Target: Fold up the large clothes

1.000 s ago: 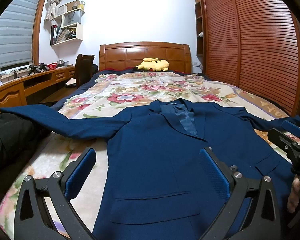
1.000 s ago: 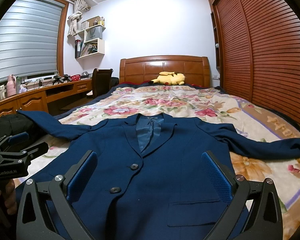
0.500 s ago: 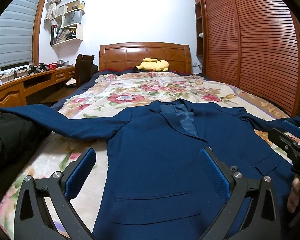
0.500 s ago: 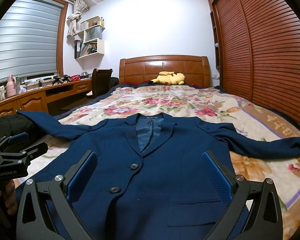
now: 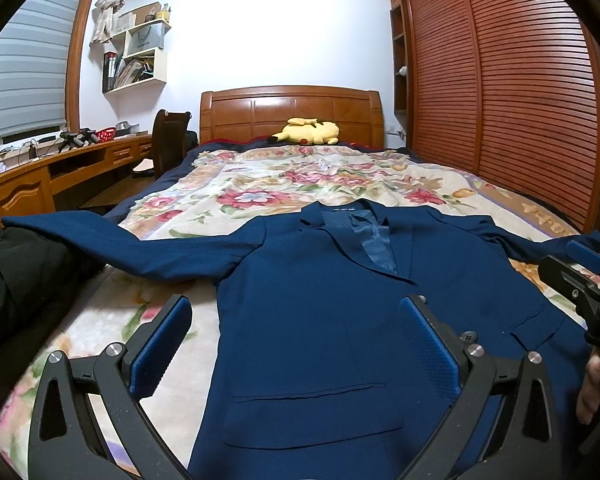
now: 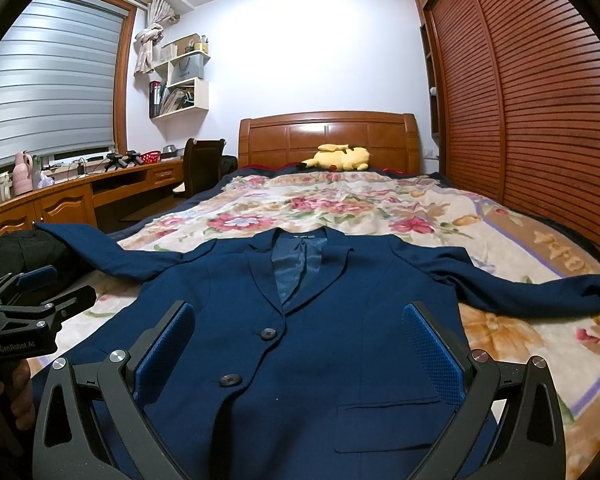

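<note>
Here, in the left wrist view, a bed covered by a floral blanket [image 5: 300, 176] is seen running up to a wooden headboard [image 5: 290, 112], with a yellow plush toy [image 5: 308, 133] laid at its foot. A louvred wooden wardrobe [image 5: 520, 92] closes the right side; a long wooden desk [image 5: 40, 176] under a window blind [image 5: 18, 72] lines the left, with a chair [image 5: 170, 140] pushed in and wall shelves [image 5: 138, 60] above. The navy blazer [image 5: 324, 312] is spread front-up on the near end of the blanket, collar toward the headboard. One sleeve is stretched off the left bed edge over a dark garment [image 5: 16, 288]. The left gripper [image 5: 296, 344] is held above the blazer's lower front, its blue pads [image 5: 160, 350] wide apart and nothing between them. The right gripper [image 5: 584, 280] is partly seen at the right border.

In the right wrist view, the blazer [image 6: 300, 320] is seen with two buttons [image 6: 268, 334] fastened and both sleeves spread outward, the right one lying across the blanket [image 6: 340, 204] toward the wardrobe [image 6: 540, 100] side. The right gripper [image 6: 300, 354] is held over the hem area, pads spread with nothing held. The left gripper [image 6: 32, 304] is seen at the left edge, held in a hand [image 6: 14, 392]. Bare blanket is left between collar and headboard [image 6: 328, 136]; a floor gap is visible between bed and desk [image 6: 80, 196].
</note>
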### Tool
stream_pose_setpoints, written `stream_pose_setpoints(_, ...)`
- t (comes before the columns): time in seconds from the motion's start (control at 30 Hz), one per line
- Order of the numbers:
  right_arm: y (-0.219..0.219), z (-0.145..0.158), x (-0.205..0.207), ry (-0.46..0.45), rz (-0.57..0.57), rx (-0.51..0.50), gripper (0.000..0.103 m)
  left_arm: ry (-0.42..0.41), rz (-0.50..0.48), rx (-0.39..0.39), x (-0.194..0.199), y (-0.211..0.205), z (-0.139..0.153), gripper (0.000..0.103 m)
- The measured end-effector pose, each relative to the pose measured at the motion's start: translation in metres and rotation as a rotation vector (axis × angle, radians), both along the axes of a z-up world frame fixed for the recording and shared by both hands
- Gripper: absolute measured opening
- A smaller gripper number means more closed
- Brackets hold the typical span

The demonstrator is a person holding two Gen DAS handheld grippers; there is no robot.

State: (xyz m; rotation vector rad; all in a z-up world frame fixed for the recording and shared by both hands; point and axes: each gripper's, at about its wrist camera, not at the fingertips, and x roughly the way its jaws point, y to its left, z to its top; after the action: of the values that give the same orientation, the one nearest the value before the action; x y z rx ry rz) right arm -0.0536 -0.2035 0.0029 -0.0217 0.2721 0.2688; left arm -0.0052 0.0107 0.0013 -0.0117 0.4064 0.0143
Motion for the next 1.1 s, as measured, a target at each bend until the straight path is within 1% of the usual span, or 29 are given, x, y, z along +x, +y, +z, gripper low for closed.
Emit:
stream_pose_setpoints(0.43,0.001,-0.002,0.001,0.002,0.011,0.0,0.103,0.002,-0.001,0.0,0.0,0.002,-0.001,0.103)
stream_pose_setpoints(0.6,0.007,-0.003,0.005,0.011,0.035,-0.009,0.103,0.011,0.008,0.004,-0.001,0.014,-0.001,0.103)
stream_pose_setpoints(0.77,0.01,-0.001,0.01,0.03,0.067,-0.004,0.103,0.018,0.046,0.006,0.001,0.032,-0.002,0.103)
stream_pose_setpoints(0.87,0.013,0.001,0.014,0.03,0.075,-0.007,0.103,0.034,0.064,-0.004,0.004,0.045,-0.004,0.103)
stream_pose_setpoints(0.97,0.015,0.001,0.018,0.036,0.087,-0.006,0.103,0.053,0.078,0.006,0.006,0.055,-0.006,0.103)
stream_pose_setpoints(1.1,0.024,0.002,0.026,0.053,0.12,-0.016,0.103,0.075,0.07,0.012,0.006,0.067,-0.009,0.103)
